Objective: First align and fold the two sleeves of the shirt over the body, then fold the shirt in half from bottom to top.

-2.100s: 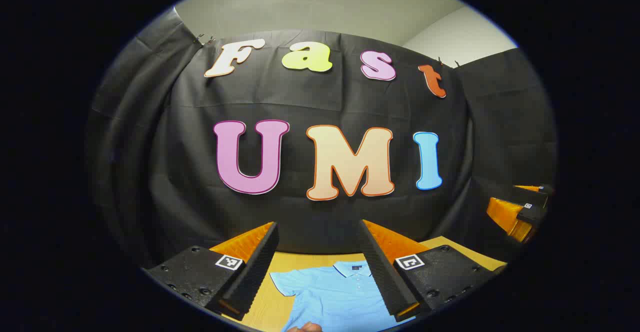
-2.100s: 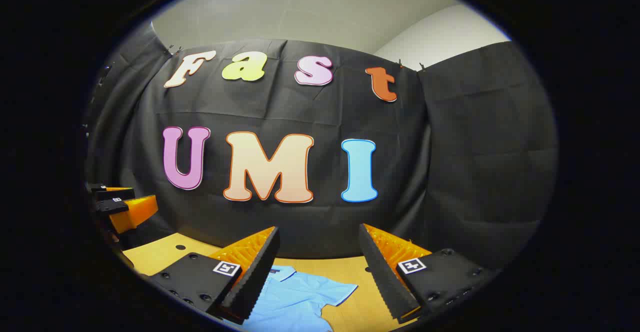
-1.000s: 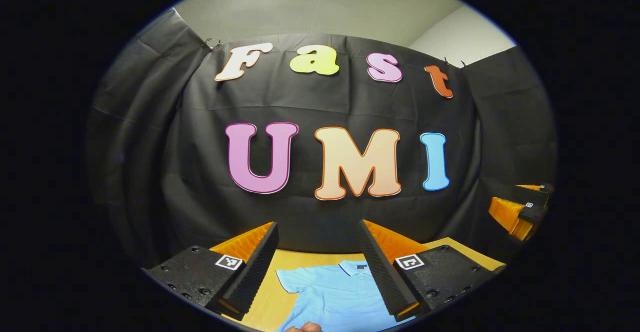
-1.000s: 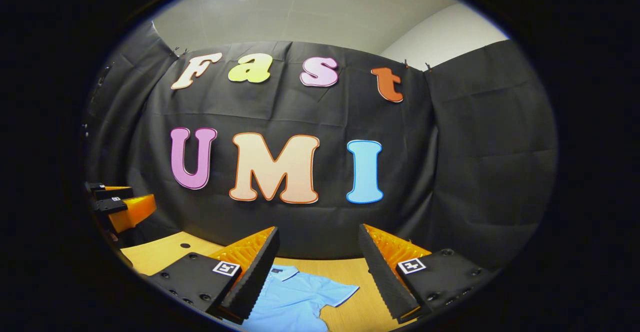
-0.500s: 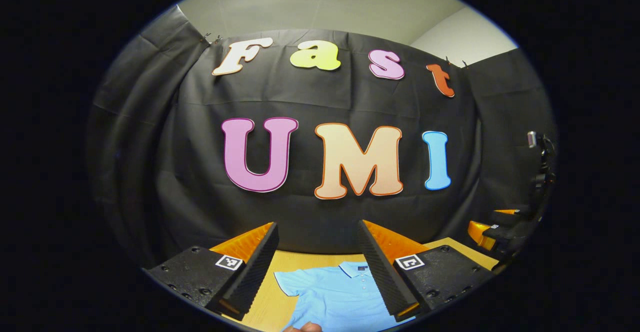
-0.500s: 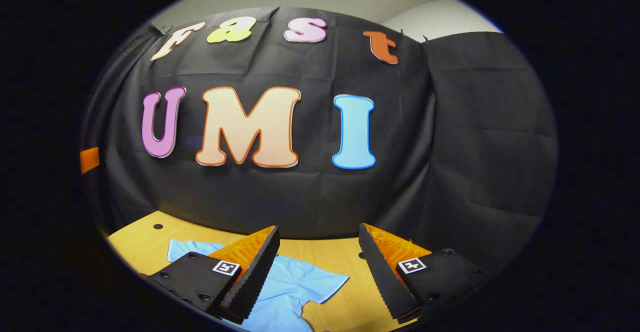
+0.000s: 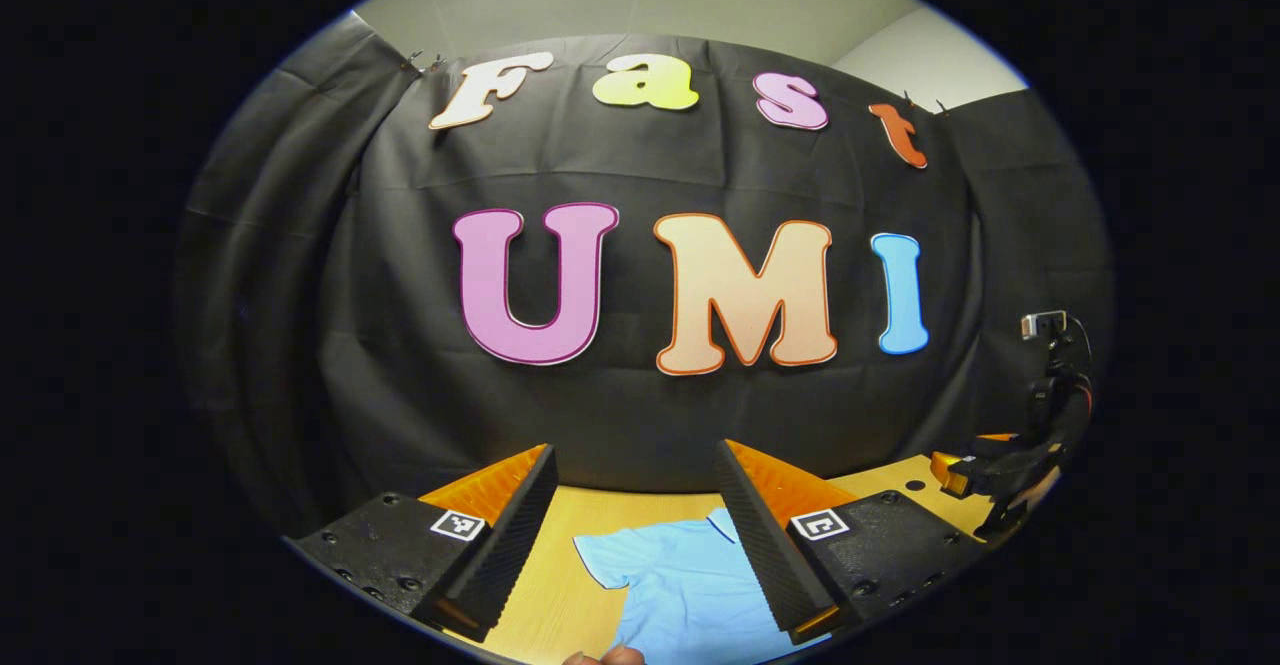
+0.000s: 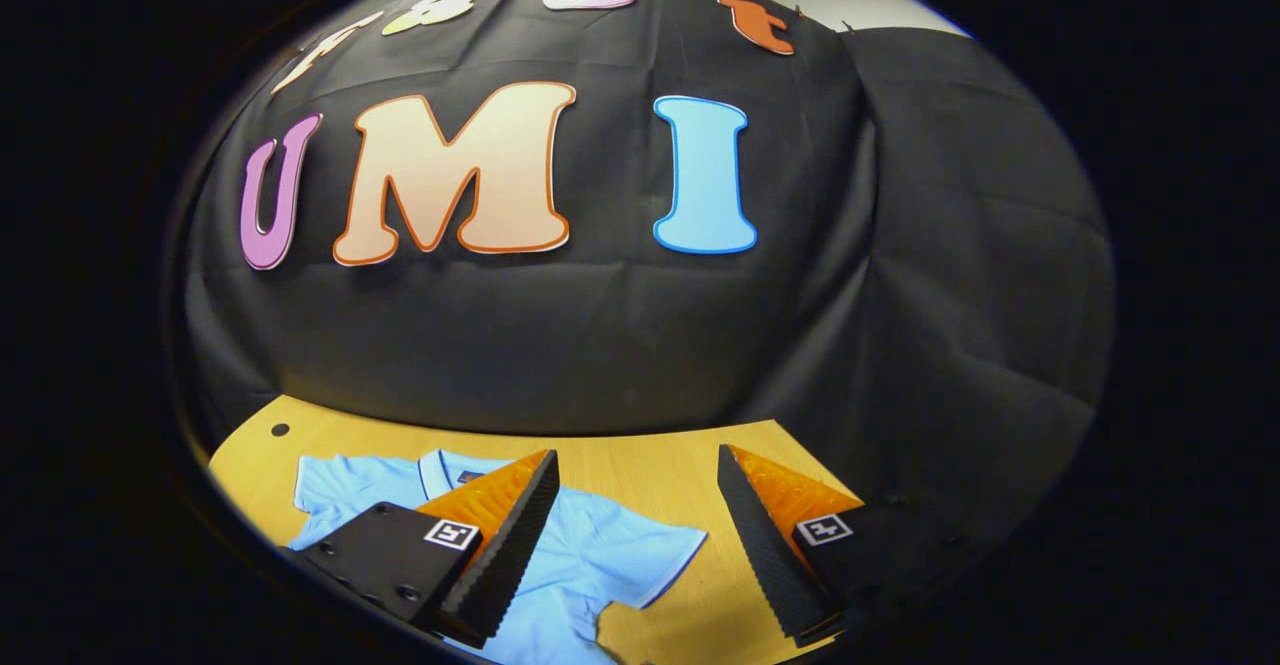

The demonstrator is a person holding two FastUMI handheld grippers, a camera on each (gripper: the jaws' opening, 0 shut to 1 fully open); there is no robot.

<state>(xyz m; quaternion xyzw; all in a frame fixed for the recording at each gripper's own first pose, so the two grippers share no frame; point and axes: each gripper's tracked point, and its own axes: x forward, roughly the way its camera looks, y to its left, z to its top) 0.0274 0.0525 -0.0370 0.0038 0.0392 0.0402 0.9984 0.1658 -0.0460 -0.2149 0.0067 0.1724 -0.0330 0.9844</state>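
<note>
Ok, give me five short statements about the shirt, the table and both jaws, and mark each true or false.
1. The shirt lies flat on the wooden table. True.
2. The right gripper has its jaws clamped on a sleeve. False: its jaws are apart, holding nothing.
3. The left gripper is open above the shirt. True.
4. Both sleeves are folded over the body. False: the sleeves spread outward.
5. The shirt is red. False: it is light blue.
</note>
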